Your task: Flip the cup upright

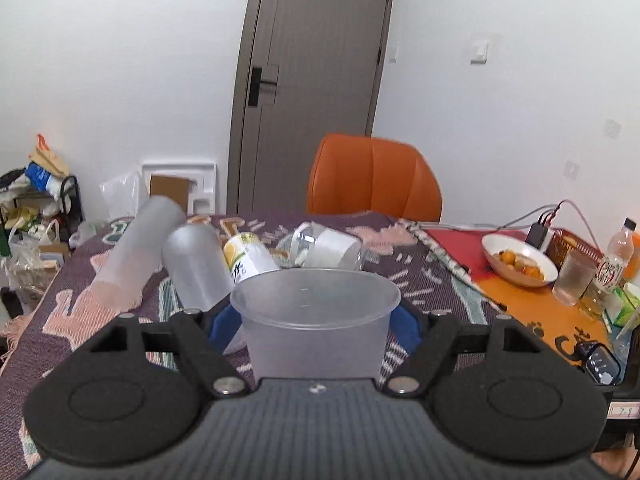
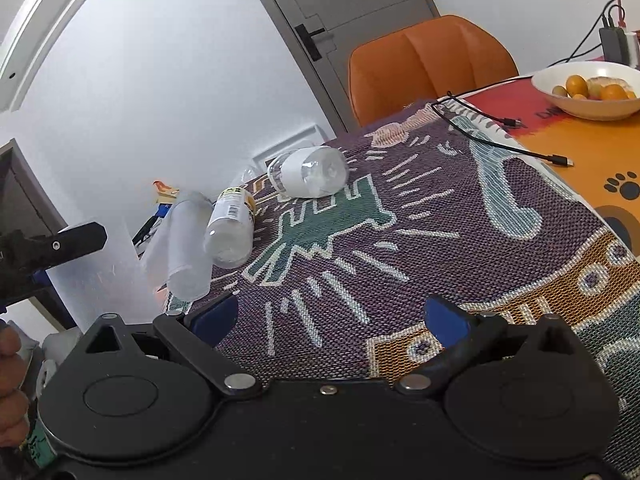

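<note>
The left gripper (image 1: 316, 322) has its blue-padded fingers (image 1: 224, 326) pressed against either side of a frosted, translucent plastic cup (image 1: 316, 328) — mouth up, wide rim level, walls tapering down toward the tool's ribbed grey body. It sits upright in that grip, above the woven cloth (image 1: 420, 280), a coarse purple weave with pink, teal and white figures. Behind it lie two frosted tumblers (image 1: 196, 268) on their sides, a yellow-labelled bottle (image 1: 248, 258) and a clear bottle (image 1: 328, 246) with a white band, all toppled. The right gripper (image 2: 328, 320) hangs over the cloth with its blue pads (image 2: 446, 326) spread wide apart, nothing between them. A smooth white bowl (image 2: 592, 106) of oranges stands on the glossy orange tabletop beyond.
</note>
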`<state>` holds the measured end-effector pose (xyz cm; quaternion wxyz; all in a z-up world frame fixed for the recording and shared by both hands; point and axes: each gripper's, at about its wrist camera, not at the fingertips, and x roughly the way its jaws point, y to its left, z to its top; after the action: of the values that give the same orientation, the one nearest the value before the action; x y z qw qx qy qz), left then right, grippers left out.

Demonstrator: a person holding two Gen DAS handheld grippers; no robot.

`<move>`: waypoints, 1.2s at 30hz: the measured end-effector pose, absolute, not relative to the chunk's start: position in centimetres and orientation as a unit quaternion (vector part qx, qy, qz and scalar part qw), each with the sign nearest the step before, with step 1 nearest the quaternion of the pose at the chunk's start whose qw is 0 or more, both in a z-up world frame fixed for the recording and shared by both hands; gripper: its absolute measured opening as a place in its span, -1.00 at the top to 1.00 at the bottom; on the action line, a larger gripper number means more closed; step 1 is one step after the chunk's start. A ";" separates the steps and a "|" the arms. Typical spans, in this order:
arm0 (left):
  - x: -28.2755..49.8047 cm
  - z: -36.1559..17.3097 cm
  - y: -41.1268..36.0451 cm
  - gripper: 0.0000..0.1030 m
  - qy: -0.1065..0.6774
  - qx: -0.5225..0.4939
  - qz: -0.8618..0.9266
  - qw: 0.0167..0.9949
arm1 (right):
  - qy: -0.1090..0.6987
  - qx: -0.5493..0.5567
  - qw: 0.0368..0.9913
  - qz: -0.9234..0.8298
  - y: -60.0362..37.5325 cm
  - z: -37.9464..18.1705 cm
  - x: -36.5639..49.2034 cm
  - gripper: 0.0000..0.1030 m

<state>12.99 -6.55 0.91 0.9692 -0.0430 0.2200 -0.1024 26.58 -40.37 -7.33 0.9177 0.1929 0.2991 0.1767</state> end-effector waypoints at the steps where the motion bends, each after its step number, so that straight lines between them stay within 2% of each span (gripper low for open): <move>1: 12.9 0.8 -6.6 -0.48 0.213 -0.042 -0.101 0.971 | 0.299 0.192 0.918 0.177 -40.3 -7.3 26.5 -0.97; 7: 12.9 -0.1 -6.8 -0.48 0.184 -0.033 -0.089 0.978 | 0.300 0.184 0.920 0.175 -39.9 -7.4 26.6 -0.97; 22: 11.9 -1.0 -6.7 -0.52 0.228 -0.035 -0.097 0.968 | 0.298 0.174 0.923 0.174 -39.5 -7.2 26.1 -1.00; 31: 10.4 -0.9 -6.5 -0.75 0.243 -0.034 -0.097 0.965 | 0.297 0.157 0.926 0.175 -38.8 -6.1 25.2 -1.00; 36: 9.3 -0.6 -5.9 -0.81 0.242 -0.039 -0.098 0.964 | 0.290 0.137 0.929 0.183 -37.9 -5.0 24.4 -1.00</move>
<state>9.33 -5.90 -0.63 0.9645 -0.0390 0.2424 -0.0976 24.37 -37.94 -4.96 0.9291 0.1371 0.2903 0.1834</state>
